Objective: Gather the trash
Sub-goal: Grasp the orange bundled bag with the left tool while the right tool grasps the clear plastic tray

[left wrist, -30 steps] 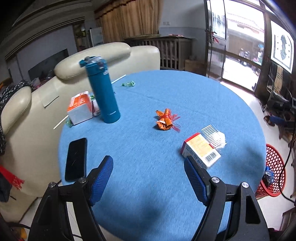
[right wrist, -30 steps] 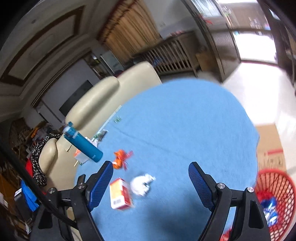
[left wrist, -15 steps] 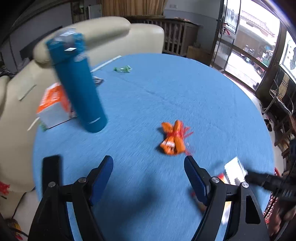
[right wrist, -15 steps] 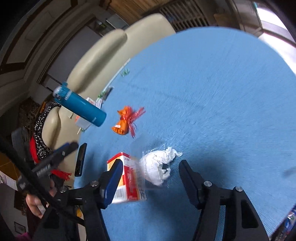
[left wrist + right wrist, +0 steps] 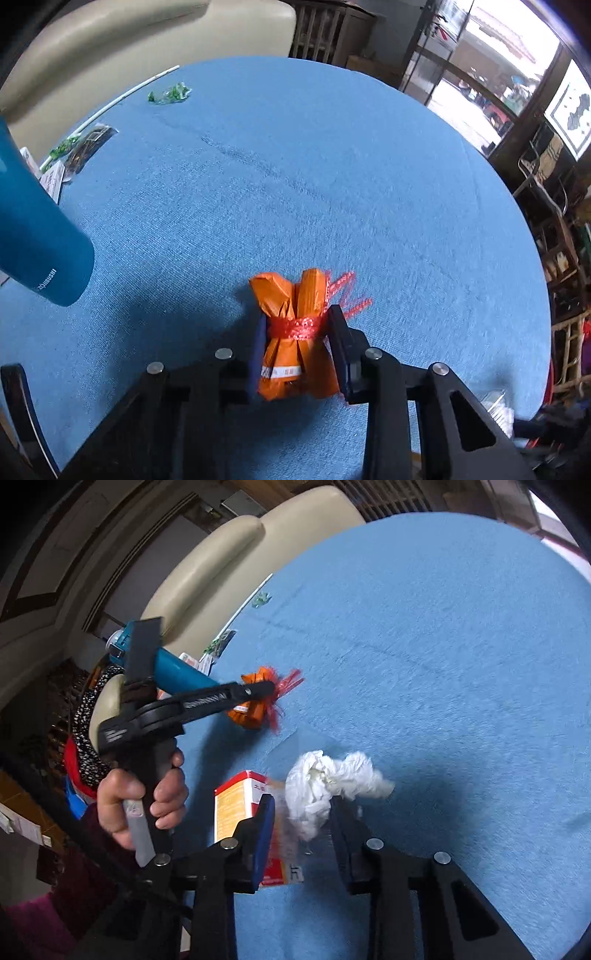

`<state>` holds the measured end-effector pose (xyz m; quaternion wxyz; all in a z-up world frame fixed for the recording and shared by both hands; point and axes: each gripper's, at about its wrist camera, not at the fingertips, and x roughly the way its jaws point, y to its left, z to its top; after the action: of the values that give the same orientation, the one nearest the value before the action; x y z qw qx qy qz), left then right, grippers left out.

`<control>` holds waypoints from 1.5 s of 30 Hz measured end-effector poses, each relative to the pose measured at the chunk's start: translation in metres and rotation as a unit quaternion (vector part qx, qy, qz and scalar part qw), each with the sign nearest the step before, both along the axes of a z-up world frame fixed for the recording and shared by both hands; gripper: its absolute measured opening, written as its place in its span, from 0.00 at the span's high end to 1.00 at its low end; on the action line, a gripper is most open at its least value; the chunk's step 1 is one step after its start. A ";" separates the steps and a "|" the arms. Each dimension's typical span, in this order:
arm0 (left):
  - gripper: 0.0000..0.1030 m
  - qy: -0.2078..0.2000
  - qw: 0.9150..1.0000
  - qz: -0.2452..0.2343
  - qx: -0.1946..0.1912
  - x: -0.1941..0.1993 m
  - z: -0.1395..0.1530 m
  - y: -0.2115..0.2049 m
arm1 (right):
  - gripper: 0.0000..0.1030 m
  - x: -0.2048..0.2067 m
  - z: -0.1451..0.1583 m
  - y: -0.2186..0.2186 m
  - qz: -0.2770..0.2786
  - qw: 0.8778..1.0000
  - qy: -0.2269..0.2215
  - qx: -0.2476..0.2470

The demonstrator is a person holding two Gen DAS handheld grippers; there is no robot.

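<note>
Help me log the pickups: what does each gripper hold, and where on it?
The left gripper is closing on the orange wrapper at its tied middle. The right gripper is shut on the white crumpled tissue at its near end.

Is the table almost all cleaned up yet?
Not yet. Nothing looks binned so far. The left gripper is closing on the orange wrapper bundle, and the right gripper is shut on the clear bag of white tissue. The small box and green scraps still wait on the table.
</note>
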<state>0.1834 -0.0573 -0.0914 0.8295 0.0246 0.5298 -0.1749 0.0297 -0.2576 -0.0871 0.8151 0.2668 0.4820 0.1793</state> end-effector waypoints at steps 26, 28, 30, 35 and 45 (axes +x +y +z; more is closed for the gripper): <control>0.69 -0.092 0.994 0.043 -0.029 -0.152 0.078 0.086 | 0.28 0.010 0.011 0.057 0.023 0.999 -0.022 -0.042; 0.69 -0.091 0.994 0.050 -0.034 -0.159 0.079 0.093 | 0.28 0.008 0.012 0.060 0.026 0.998 -0.022 -0.047; 0.69 -0.092 0.994 0.054 -0.034 -0.166 0.080 0.098 | 0.28 0.005 0.013 0.062 0.028 0.998 -0.017 -0.045; 0.69 -0.095 0.993 0.061 -0.036 -0.175 0.081 0.105 | 0.28 0.002 0.018 0.071 0.027 0.996 -0.025 -0.075; 0.69 -0.106 0.992 0.051 -0.046 -0.191 0.084 0.108 | 0.28 -0.031 0.006 0.050 -0.011 0.993 -0.036 -0.114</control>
<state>-0.0071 0.0505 -0.0071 0.8891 -0.0221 0.4308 -0.1533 -0.0014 -0.2075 -0.0807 0.8591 0.1707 0.4666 0.1233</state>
